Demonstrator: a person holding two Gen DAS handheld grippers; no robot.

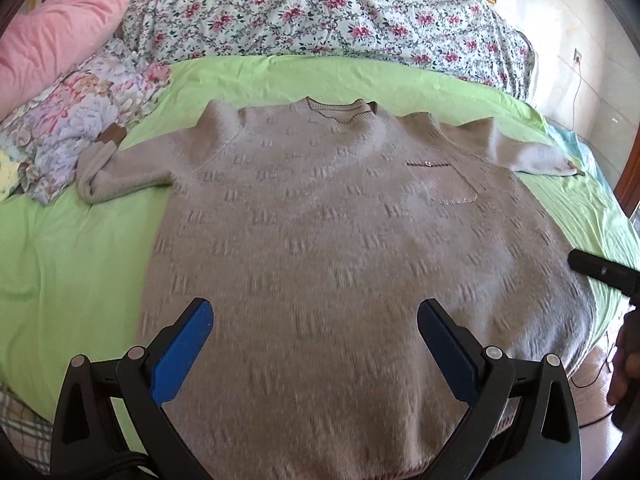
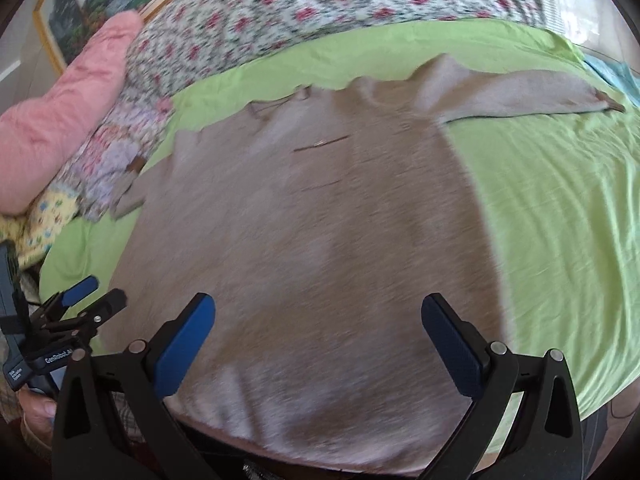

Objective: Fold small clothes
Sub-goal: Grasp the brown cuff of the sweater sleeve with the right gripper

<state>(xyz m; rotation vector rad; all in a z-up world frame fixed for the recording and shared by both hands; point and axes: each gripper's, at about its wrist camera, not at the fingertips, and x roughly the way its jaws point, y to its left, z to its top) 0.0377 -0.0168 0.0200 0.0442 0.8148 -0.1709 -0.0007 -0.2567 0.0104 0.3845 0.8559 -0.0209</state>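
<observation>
Fuzzy beige knit sweater (image 1: 320, 220) lies flat on smooth green sheet (image 1: 72, 248); both tongs (image 1: 316, 344) (image 2: 318, 344) gape, empty.

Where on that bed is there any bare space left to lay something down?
The widest bare patch is the green sheet right of the sweater, below its outstretched sleeve. A narrower strip lies left of the sweater, below the crumpled sleeve. The far left is crowded with a floral cloth pile and pink pillow.

A home bedroom: bed (image 1: 80, 264), floral quilt (image 1: 320, 8), pink pillow (image 1: 60, 28)
</observation>
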